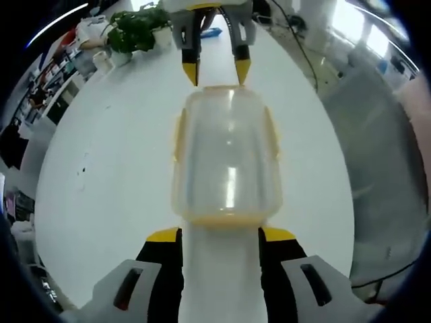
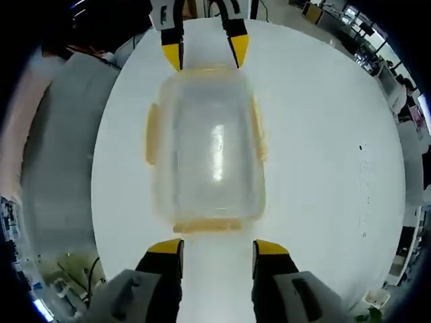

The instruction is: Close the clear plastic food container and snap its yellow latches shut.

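Counter of plain white (image 1: 101, 175) carries one clear plastic food container with a lid and yellow latches (image 1: 227, 161), standing near its middle. Going left to right in the left gripper view: a green potted plant (image 1: 138, 28) sits at the far left edge of the counter, then comes a yellow side latch (image 1: 180, 134) on the container's left long edge, then the frosted, see-through lid, then a matching latch on the right edge. A yellow end latch (image 1: 225, 219) faces the left claw (image 1: 221, 237), whose two yellow-tipped black jaws stand wide apart just short of that end, holding nothing. The right claw (image 1: 215, 67) reaches in from the far end, jaws parted and empty, its tips just at the container's rim.

In the right gripper view the same box (image 2: 205, 148) appears from the opposite end, with the right claw (image 2: 217, 250) gaping and empty close to the near end latch.

The lid appears to lie on the box already, though whether any latch is snapped home cannot be told. The container looks empty, so probably light and apt to slide on the smooth counter. Its walls likely flex, so press on the stiffer yellow latches while the opposite claw braces the far end.
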Motion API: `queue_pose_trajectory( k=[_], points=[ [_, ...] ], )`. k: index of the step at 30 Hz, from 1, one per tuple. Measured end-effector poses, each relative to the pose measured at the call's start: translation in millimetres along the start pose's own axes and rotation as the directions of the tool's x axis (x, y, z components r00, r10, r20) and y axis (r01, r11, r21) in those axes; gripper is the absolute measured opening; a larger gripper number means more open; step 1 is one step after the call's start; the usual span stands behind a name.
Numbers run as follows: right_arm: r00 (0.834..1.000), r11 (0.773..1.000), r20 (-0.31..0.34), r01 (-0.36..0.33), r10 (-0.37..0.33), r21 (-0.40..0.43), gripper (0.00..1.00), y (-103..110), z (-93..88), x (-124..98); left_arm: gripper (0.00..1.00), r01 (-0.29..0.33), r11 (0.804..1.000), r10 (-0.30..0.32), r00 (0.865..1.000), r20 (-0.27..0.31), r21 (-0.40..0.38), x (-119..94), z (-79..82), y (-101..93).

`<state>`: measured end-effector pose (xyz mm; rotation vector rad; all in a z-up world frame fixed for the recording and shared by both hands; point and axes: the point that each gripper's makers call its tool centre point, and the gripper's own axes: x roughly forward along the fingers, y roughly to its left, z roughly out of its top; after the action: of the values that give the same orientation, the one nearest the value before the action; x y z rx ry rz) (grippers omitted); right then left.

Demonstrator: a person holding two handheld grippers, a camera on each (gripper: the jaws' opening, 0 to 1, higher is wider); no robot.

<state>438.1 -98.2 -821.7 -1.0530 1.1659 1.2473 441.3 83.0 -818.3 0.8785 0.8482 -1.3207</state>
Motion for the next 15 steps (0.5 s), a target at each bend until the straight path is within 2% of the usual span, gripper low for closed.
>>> queue_pose_trajectory(
  k=[6,10,15],
  points=[
    [1.0,1.0,-0.013,0.012,-0.012,-0.009,0.38,1.5,-2.5,-2.1,0.4,-0.024,0.999,0.025,0.999,0.032,-0.029,-7.9,5.4,3.2],
    [0.999,1.0,0.02,0.025,-0.025,0.017,0.36,0.6,0.5,-3.5,0.37,-0.043,0.999,0.043,0.998,0.049,-0.012,-14.5,10.2,5.1],
    [0.999,0.999,0.032,0.04,-0.041,0.021,0.36,-1.6,3.0,-10.7,0.36,-0.054,0.997,0.06,0.993,0.097,-0.058,-21.6,19.7,9.5]
  ],
)
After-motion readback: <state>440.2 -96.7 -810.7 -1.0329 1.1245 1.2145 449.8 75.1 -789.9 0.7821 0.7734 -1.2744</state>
